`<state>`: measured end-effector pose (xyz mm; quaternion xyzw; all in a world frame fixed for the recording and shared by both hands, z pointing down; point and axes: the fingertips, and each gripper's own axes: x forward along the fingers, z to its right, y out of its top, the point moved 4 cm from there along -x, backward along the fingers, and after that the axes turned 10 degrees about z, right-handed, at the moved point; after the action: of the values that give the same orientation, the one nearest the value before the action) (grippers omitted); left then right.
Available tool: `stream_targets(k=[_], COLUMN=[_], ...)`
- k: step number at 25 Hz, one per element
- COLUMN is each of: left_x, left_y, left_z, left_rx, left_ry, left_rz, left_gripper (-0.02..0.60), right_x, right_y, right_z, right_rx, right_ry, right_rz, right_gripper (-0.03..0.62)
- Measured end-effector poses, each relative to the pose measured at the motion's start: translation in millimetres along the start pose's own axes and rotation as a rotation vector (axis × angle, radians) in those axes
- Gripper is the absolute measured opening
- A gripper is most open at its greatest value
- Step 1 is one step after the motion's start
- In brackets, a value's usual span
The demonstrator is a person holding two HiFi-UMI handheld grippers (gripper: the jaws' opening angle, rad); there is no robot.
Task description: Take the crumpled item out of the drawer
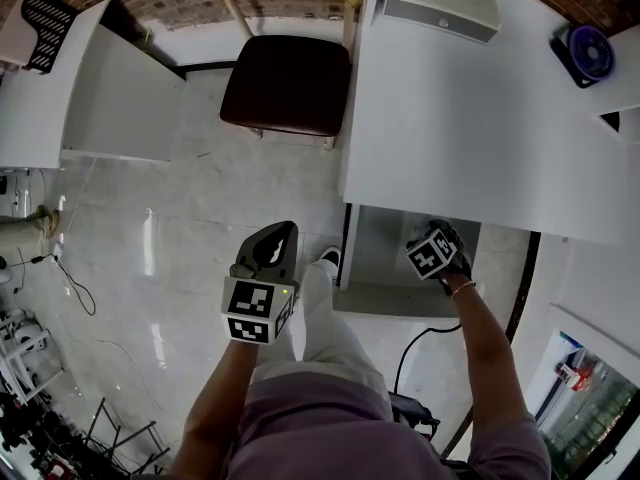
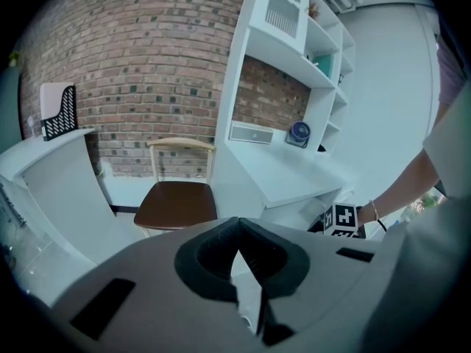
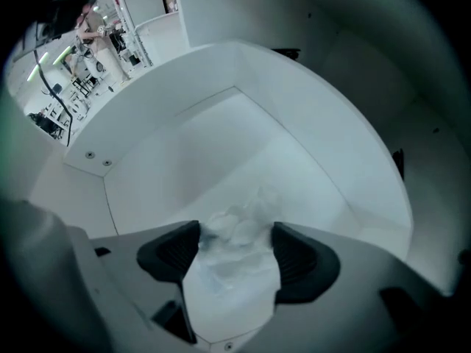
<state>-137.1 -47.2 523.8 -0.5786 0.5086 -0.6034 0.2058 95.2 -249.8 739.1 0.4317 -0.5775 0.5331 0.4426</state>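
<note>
Counts: two grippers, two white benches, one chair, one drawer, one crumpled item. Far left of the head view, bench one carries one black perforated stand on its far corner. Next comes one wooden chair with a dark seat, standing on the pale tiled floor between the two benches. Left gripper hangs over the floor beside the person's leg, angled down. In the left gripper view its pads meet at the tips with nothing between them, so it's closed and empty. Bench two fills the right side and carries one white box at the back and one round blue-purple thing at the far right corner; can't tell what that one is. Drawer, white, is pulled open under bench two's near edge. Right gripper is down inside it, pointing straight down, jaws spread wide. Drawer contents: one crumpled item, white and thin, lying on the drawer floor right between the two pads. The pads flank it without squeezing it, so it isn't gripped. The rest of the drawer floor is bare white in the right gripper view.
</note>
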Motion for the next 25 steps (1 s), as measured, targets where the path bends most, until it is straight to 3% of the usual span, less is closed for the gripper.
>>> stream_targets(k=[11,18,25], left_x=[3.6,2.0,-2.1], left_y=[-1.3,-2.8,2.1], left_z=[-1.4,0.7,3.8], left_rx=[-0.014,-0.007,-0.003], left_ry=[-0.003,-0.014,-0.022], left_rz=[-0.002,0.003,0.020], left_gripper=[0.000,0.000,0.000], right_x=[4.6,5.4,0.5], right_y=[1.0,2.2,8.1], right_z=[-3.6,-12.9,-28.2], right_rx=[0.010,-0.025,-0.055], right_ry=[0.046,0.043,0.074], right_rz=[-0.022,-0.028,-0.009], right_gripper=[0.282,0.215,0.193])
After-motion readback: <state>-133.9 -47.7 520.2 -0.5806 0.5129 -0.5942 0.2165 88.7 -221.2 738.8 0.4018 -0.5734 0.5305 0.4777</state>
